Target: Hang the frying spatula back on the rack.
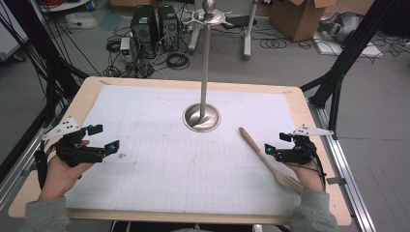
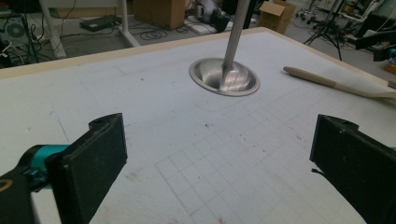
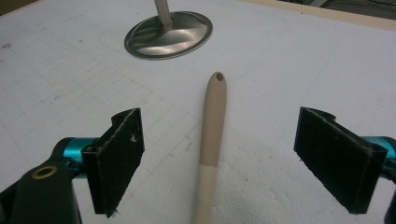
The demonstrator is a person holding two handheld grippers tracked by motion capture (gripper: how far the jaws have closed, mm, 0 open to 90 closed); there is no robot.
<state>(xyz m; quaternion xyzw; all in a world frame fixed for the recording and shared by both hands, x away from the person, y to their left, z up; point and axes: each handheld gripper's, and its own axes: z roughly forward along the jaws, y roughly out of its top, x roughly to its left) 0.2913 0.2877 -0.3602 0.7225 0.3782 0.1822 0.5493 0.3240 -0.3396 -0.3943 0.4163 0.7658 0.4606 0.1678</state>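
A wooden spatula (image 3: 211,140) lies flat on the white surface (image 1: 159,179), between the wide-open jaws of the right hand-held gripper (image 3: 219,158). Closing too high, the pads may skid off its thin rounded handle.

Beige slotted spatula (image 1: 263,157) flat on table, handle toward stand.

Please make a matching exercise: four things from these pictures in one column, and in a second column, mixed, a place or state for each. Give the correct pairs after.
Things:
1. wooden spoon
2. metal stand
3. left tongs
4. cardboard box

Places or states:
A. on the floor behind the table
B. lying flat between the open jaws of the right tongs
C. upright at the middle of the white mat
D. open over bare mat, holding nothing

Pairs: 1-B, 2-C, 3-D, 4-A
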